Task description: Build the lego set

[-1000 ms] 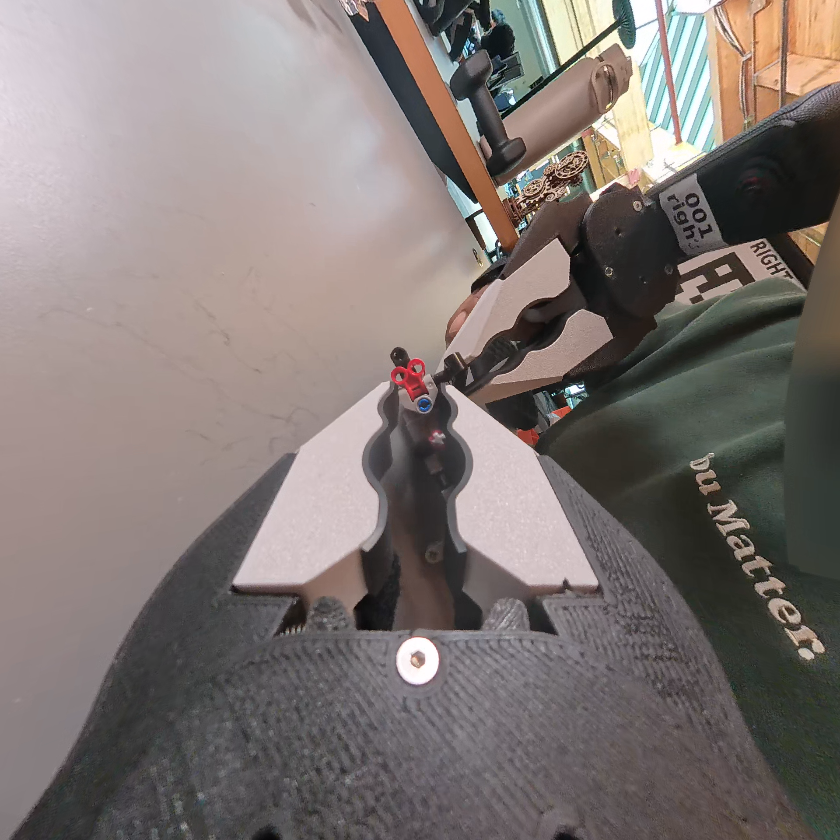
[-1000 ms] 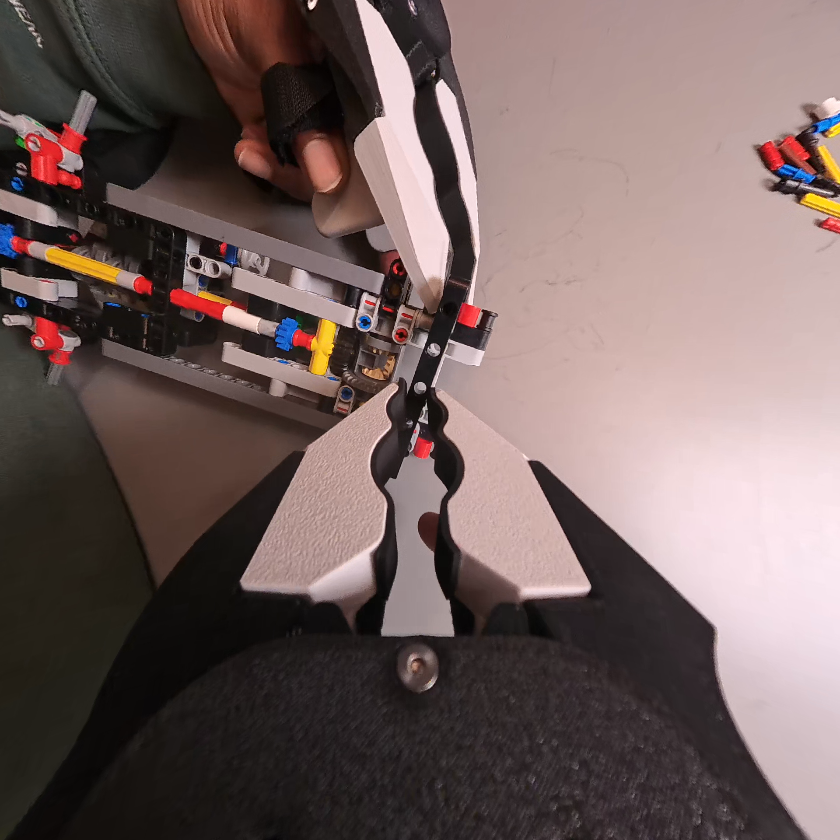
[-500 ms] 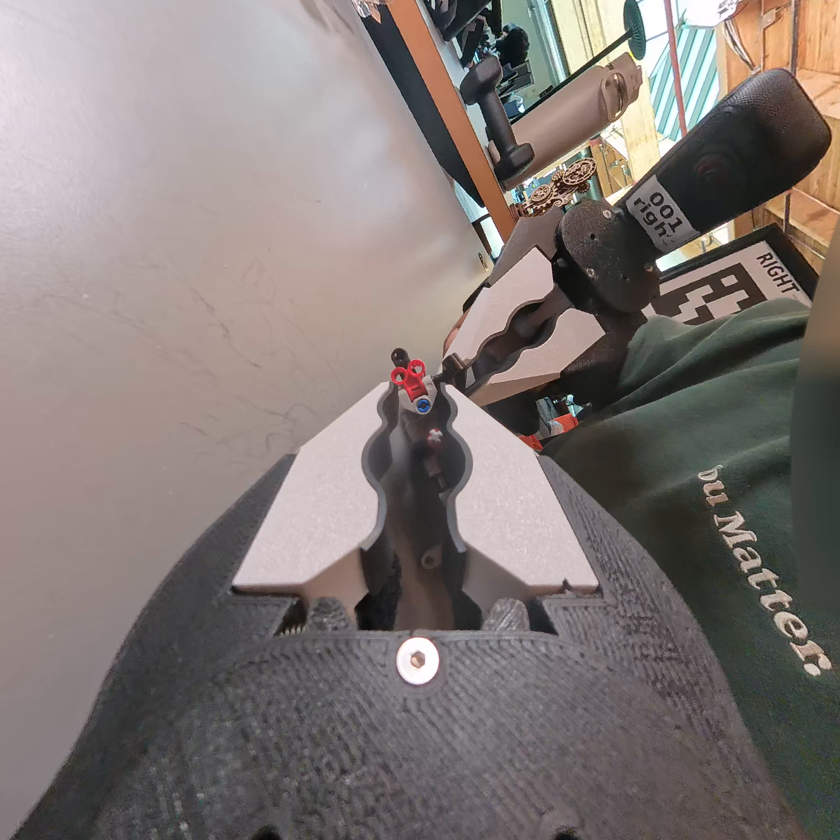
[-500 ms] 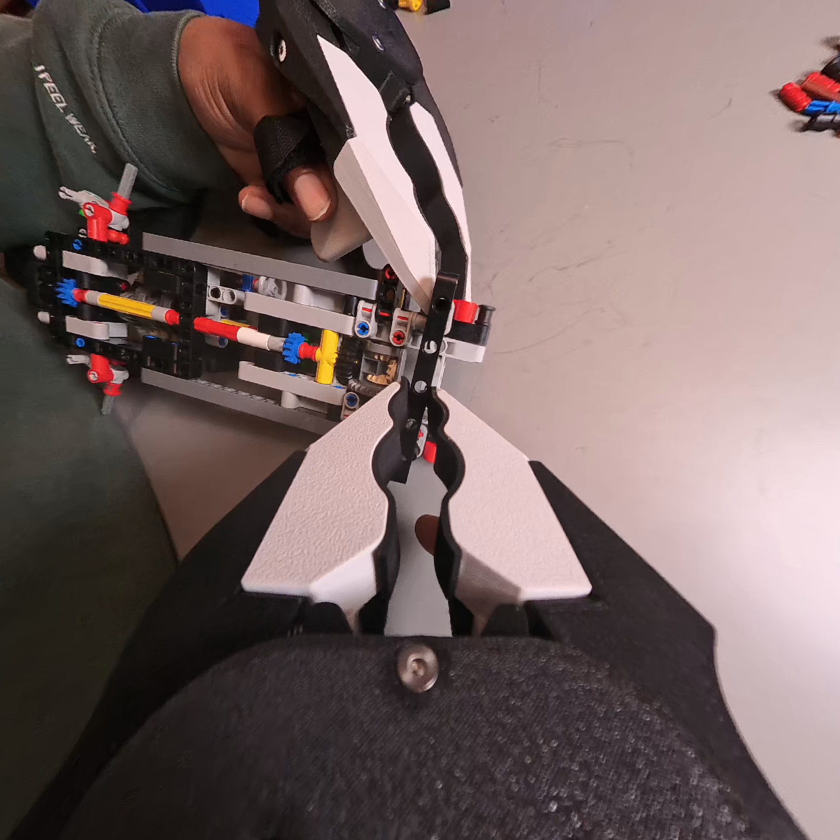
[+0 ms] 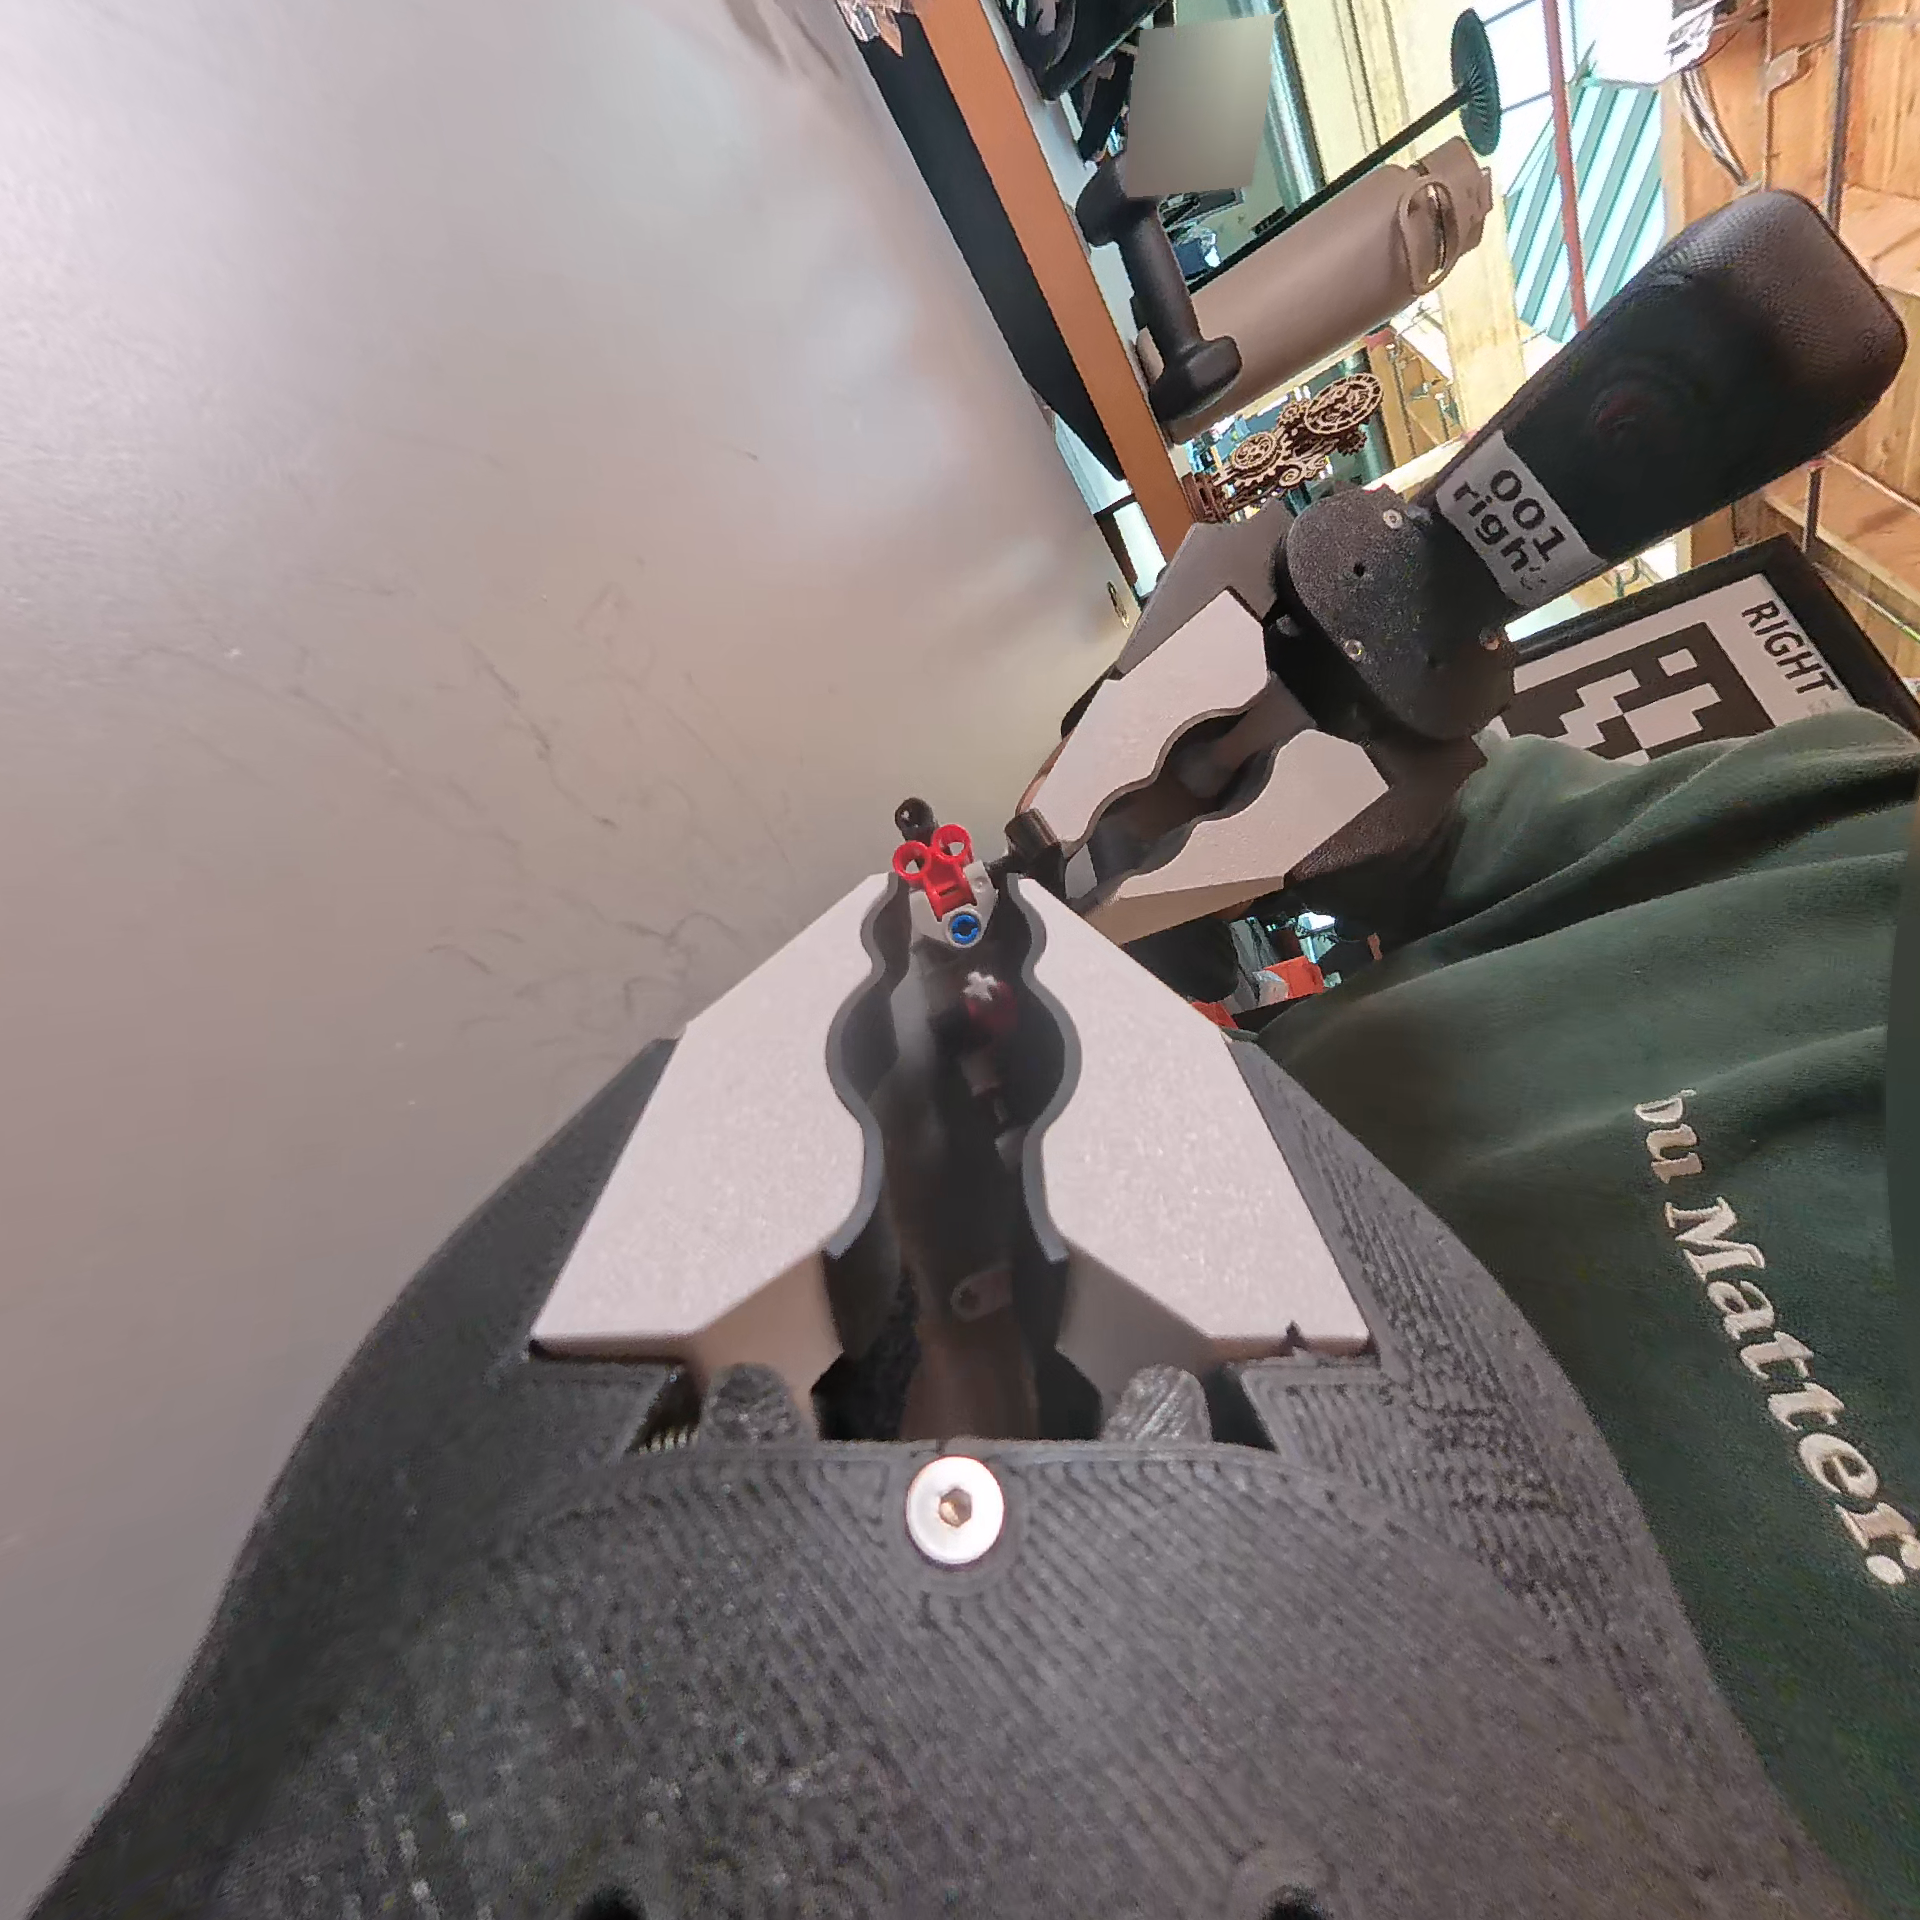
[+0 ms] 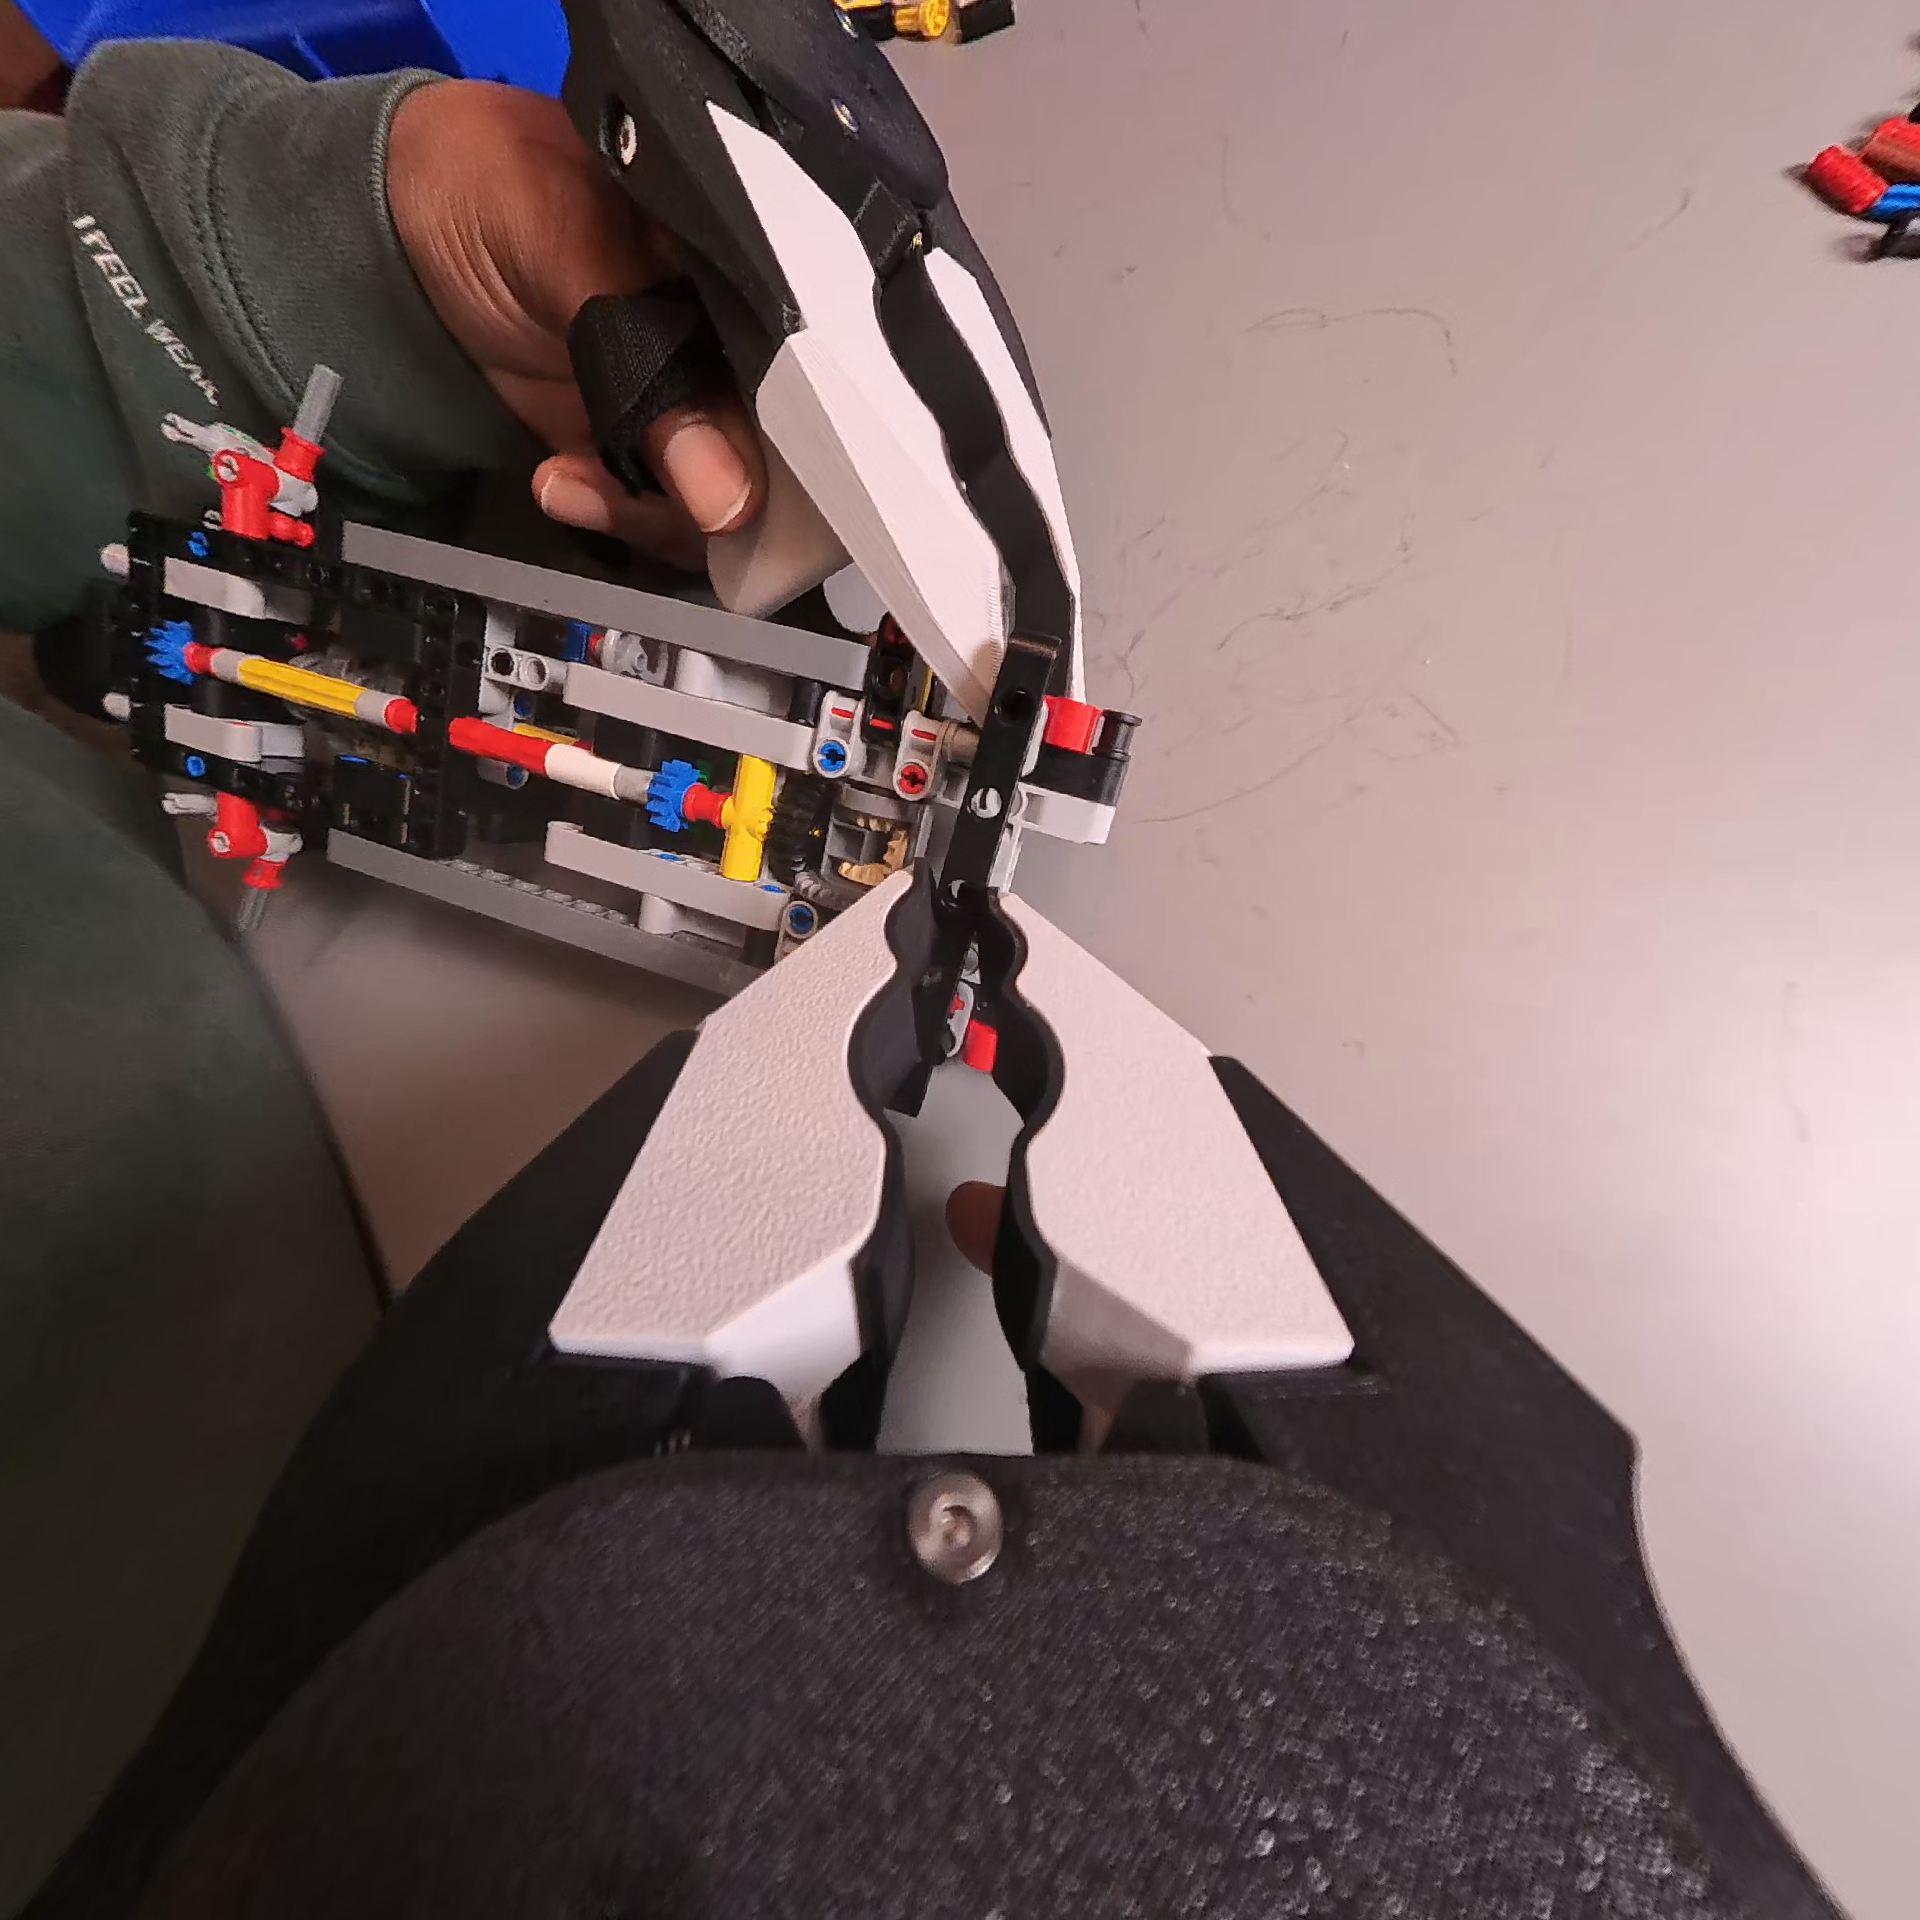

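- Sleeve (image 6: pixel 156 312), dark green, at 9–10 o'clock in the right wrist view; the hand (image 6: pixel 540 301) beyond it carries the left gripper (image 6: pixel 1023 665).
- Chassis (image 6: pixel 582 748): long grey-and-black lego frame lying on the grey table (image 6: pixel 1455 935), running 9 o'clock to centre. Already fitted: yellow and red axles, blue gears, red connectors at the far left end. Judged well advanced, not finished.
- Black beam (image 6: pixel 987 800), at centre: thin, holed, standing across the chassis's right end.
- Left gripper: jaws narrow, clamped on the front end of the chassis beside the top of the beam; in the left wrist view its tips (image 5: pixel 945 894) pinch a red-and-grey piece.
- Right gripper (image 6: pixel 956 914): jaws narrow, closed on the lower end of the beam.
- Whether the beam's pins are fully seated cannot be told; the joint is partly hidden.
- Loose parts (image 6: pixel 1860 192), red, blue and black, at 2 o'clock, well apart and unused: building remains.
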### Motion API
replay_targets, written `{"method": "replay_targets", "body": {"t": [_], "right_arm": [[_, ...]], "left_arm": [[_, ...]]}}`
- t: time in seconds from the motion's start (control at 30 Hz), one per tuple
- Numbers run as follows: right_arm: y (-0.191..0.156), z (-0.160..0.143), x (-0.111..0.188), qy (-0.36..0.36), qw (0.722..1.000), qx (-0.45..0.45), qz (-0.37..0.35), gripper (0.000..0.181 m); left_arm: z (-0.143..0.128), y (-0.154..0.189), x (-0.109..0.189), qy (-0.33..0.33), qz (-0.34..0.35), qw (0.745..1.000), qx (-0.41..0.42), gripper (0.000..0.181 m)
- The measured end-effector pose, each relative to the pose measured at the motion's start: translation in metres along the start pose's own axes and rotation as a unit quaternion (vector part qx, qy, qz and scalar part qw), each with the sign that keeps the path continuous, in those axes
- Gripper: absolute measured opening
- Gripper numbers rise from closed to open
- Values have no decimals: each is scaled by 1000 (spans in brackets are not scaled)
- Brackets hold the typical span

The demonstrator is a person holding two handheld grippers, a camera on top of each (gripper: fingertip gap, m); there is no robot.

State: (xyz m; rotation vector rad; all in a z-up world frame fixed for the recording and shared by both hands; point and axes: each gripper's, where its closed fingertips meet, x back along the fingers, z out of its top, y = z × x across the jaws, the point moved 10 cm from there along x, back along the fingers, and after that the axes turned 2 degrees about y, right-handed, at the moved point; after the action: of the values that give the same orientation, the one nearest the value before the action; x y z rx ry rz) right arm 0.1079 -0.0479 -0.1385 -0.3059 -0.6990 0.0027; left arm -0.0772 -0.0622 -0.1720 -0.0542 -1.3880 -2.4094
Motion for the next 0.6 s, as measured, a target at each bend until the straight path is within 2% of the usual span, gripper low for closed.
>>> {"method": "replay_targets", "body": {"t": [0.1, 0.3, 0.43, 0.6], "right_arm": [[1, 0, 0, 15, 1000, -11, -12, 5], [9, -3, 0, 45, 996, -71, 42, 12], [9, 2, 6, 59, 996, -54, 39, 22], [2, 16, 5, 54, 998, 16, -16, 15]], "left_arm": [[2, -2, 1, 4, 3, 1000, -1, 15], [1, -2, 1, 2, -2, 1000, -5, 15], [1, -2, 1, 2, -5, 1000, -4, 15], [2, -2, 1, 0, -8, 1000, -5, 16]]}}
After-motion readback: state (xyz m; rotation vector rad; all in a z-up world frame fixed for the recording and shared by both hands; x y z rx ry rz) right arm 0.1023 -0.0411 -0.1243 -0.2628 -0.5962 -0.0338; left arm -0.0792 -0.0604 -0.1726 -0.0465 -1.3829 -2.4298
